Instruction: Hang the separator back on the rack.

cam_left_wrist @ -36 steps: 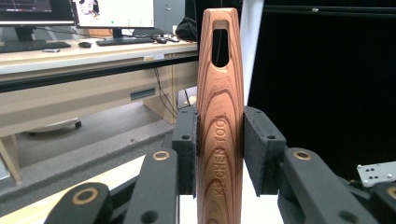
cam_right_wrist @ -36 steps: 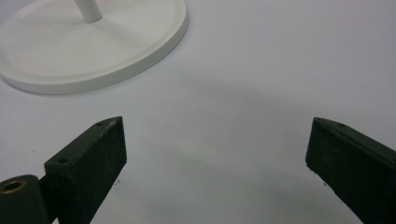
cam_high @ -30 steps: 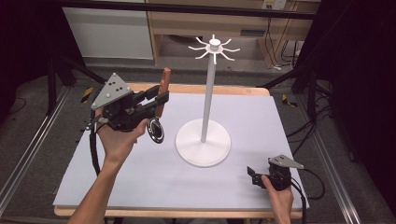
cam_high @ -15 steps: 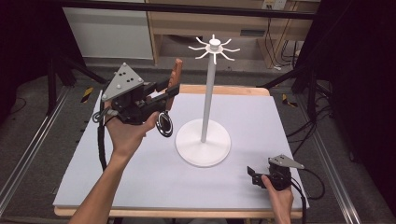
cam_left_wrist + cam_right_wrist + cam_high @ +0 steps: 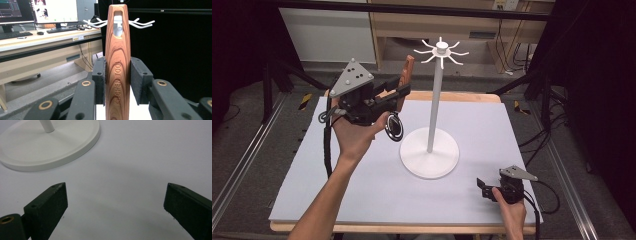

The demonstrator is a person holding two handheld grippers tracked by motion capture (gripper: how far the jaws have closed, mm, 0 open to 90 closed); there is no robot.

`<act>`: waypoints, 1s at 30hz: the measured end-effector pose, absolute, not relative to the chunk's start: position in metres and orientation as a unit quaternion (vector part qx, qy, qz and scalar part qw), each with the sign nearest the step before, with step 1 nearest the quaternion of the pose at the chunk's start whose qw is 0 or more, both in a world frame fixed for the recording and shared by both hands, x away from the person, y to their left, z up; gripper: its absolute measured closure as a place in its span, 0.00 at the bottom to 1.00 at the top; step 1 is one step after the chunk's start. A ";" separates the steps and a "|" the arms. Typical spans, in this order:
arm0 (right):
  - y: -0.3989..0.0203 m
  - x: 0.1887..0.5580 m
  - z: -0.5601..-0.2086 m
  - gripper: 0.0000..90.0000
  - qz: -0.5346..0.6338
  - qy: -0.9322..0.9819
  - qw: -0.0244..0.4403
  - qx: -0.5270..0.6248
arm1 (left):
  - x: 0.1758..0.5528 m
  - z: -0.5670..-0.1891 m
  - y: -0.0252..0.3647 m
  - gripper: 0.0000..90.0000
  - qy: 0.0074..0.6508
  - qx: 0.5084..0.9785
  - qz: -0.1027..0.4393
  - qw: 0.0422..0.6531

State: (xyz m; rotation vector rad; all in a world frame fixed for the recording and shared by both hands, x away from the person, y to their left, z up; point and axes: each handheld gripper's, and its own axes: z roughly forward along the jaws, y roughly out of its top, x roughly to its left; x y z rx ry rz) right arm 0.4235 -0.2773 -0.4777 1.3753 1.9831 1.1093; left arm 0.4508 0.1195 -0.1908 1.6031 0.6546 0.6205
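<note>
Grippers at work over a pale table (image 5: 362, 200), seen from the high view: I hold my left gripper (image 5: 401, 95) raised above the table's far left quarter, its jaws pinched on the wooden handle (image 5: 407, 70) of a kitchen tool. The handle points up and away from me, toward the far edge. The tool's round dark end (image 5: 394, 127) hangs below my left hand (image 5: 357, 135), just above the table surface.

In the left gripper view the handle (image 5: 117, 62) stands upright between the two black pads (image 5: 99, 80), which press on both its sides. Letters reading KITCHEN TOOL run along the wood grain. A slot is cut through the handle's tip, and the white hooks (image 5: 140, 23) of the stand show behind it. A desk with monitors (image 5: 53, 11) and a keyboard lies farther off on the left.

The white stand (image 5: 432, 115) rises from a round base (image 5: 429, 160) near the table's middle, its hooked crown (image 5: 441, 50) higher than the gripper. The tool is apart from the stand, to its left.

My right gripper (image 5: 482, 188) rests low near the table's near right corner, held in my right hand (image 5: 511, 212). In the right gripper view its jaws stand wide apart with nothing between them, over bare table, and the rim of the stand's base (image 5: 82, 147) lies just ahead.
</note>
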 end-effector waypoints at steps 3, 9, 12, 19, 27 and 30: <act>-0.278 0.424 -0.478 0.06 0.405 0.725 0.241 0.502 | 0.453 -0.190 0.119 0.75 0.286 0.692 0.266 0.606; -0.278 0.424 -0.478 0.06 0.405 0.725 0.241 0.502 | 0.456 -0.189 0.117 0.75 0.288 0.694 0.267 0.604; -0.278 0.423 -0.477 0.06 0.406 0.724 0.239 0.504 | 0.458 -0.189 0.115 0.75 0.287 0.697 0.267 0.601; -0.278 0.424 -0.477 0.06 0.406 0.724 0.239 0.504 | 0.461 -0.189 0.108 0.75 0.285 0.700 0.263 0.600; -0.278 0.423 -0.477 0.06 0.407 0.723 0.238 0.505 | 0.464 -0.189 0.104 0.75 0.285 0.701 0.260 0.600; -0.278 0.424 -0.477 0.06 0.407 0.724 0.239 0.503 | 0.465 -0.189 0.102 0.75 0.285 0.701 0.260 0.600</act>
